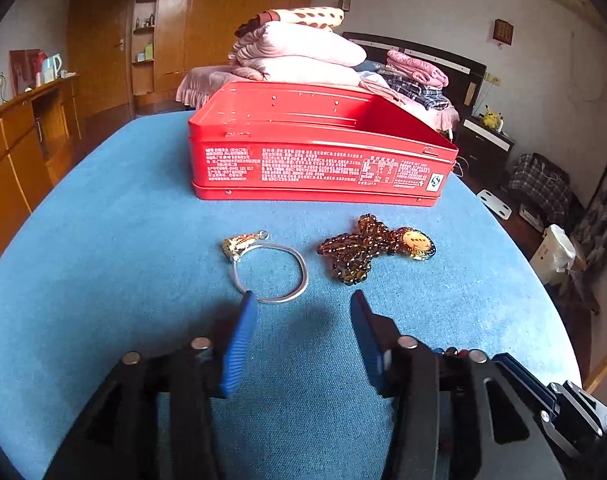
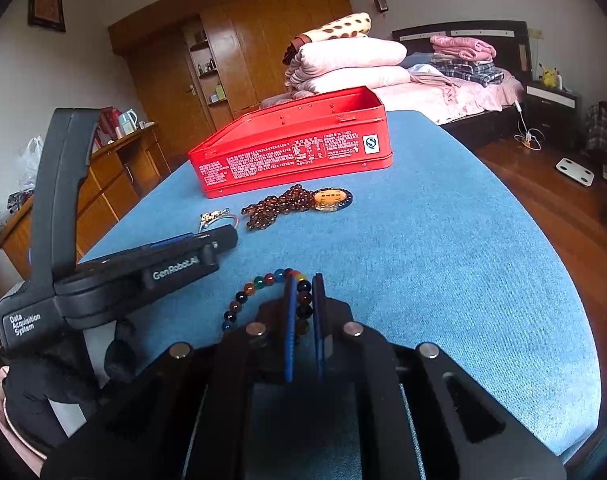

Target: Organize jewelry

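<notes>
Tin point(image 2: 295, 148): red, open, at 12 o'clock on the blue table point(image 2: 443, 260); long axis runs left-right.
Right gripper point(image 2: 303, 286): jaws narrow, pinching the coloured bead bracelet point(image 2: 263, 282) at 6 o'clock; lift straight, so the loop hangs free.
Left gripper point(image 1: 303, 300): jaws wide, empty, silver bangle point(image 1: 269, 272) just ahead.
Amber beads point(image 1: 355, 250): bunched at 1 o'clock.

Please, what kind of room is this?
Most likely a home bedroom: a bed with folded quilts, a wooden wardrobe, and a bedside cabinet stand behind the blue table.
</notes>
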A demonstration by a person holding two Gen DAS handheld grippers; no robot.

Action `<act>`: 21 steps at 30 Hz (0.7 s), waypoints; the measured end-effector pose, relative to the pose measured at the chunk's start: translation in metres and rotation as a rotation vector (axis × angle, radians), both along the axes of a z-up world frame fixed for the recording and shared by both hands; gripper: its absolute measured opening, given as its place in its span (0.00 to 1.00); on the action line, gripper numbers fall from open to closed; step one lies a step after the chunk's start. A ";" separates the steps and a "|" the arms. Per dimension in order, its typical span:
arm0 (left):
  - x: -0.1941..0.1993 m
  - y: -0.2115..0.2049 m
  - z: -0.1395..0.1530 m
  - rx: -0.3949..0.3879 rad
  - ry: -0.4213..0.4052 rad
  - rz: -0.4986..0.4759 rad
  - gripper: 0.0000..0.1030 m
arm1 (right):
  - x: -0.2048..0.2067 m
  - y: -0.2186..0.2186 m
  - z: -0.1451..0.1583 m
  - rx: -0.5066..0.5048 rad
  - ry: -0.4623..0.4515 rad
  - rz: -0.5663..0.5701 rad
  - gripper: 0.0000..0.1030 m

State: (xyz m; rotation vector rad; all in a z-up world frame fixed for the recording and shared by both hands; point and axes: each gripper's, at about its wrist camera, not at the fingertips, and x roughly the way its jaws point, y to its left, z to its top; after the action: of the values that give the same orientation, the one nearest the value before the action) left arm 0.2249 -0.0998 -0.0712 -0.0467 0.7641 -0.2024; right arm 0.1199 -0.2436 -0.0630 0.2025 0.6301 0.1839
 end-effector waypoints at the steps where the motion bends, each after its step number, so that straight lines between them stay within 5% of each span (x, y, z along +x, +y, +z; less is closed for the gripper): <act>1: 0.002 0.000 -0.001 0.003 0.004 0.005 0.48 | 0.000 -0.001 0.000 0.003 0.000 0.000 0.07; 5: 0.013 -0.002 -0.003 0.001 0.030 0.019 0.44 | -0.002 -0.005 0.001 0.012 -0.003 -0.007 0.07; 9: 0.014 0.000 -0.006 -0.019 0.045 0.002 0.01 | -0.002 -0.004 0.000 0.013 -0.001 -0.010 0.07; 21: -0.016 0.018 0.000 -0.043 -0.040 -0.016 0.00 | -0.001 -0.004 0.000 0.012 -0.002 -0.007 0.07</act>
State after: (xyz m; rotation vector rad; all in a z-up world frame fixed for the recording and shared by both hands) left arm 0.2092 -0.0817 -0.0713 -0.0773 0.7209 -0.2340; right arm 0.1190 -0.2479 -0.0633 0.2156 0.6259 0.1814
